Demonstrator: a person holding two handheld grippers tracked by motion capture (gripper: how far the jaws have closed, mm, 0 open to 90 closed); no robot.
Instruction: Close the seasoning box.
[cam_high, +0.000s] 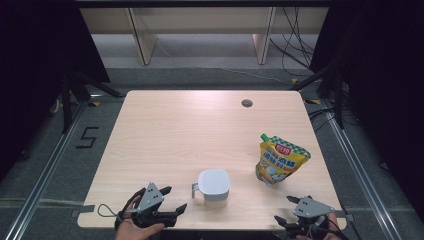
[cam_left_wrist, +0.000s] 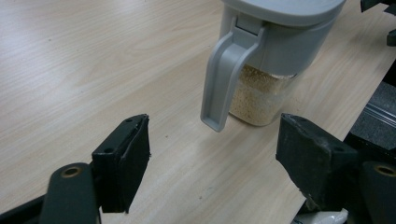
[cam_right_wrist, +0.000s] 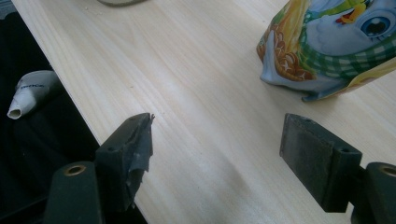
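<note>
A clear container with a grey lid and side handle (cam_high: 214, 185) stands near the table's front edge, holding beige granules (cam_left_wrist: 254, 100). A yellow and green spouted pouch (cam_high: 280, 160) stands to its right. My left gripper (cam_high: 175, 198) is open just left of the container, and in the left gripper view its jaws (cam_left_wrist: 212, 154) stand wide, facing the handle (cam_left_wrist: 224, 74) without touching it. My right gripper (cam_high: 284, 209) is open at the front edge, below the pouch. In the right gripper view (cam_right_wrist: 217, 149) the pouch (cam_right_wrist: 331, 46) is a short way ahead and to the right.
The light wooden table (cam_high: 200, 130) has a round cable hole (cam_high: 246, 103) at the back right. Black stand legs (cam_high: 70, 95) and cables (cam_high: 295, 45) lie on the floor around it. A white object (cam_right_wrist: 30, 91) shows below the table's front edge.
</note>
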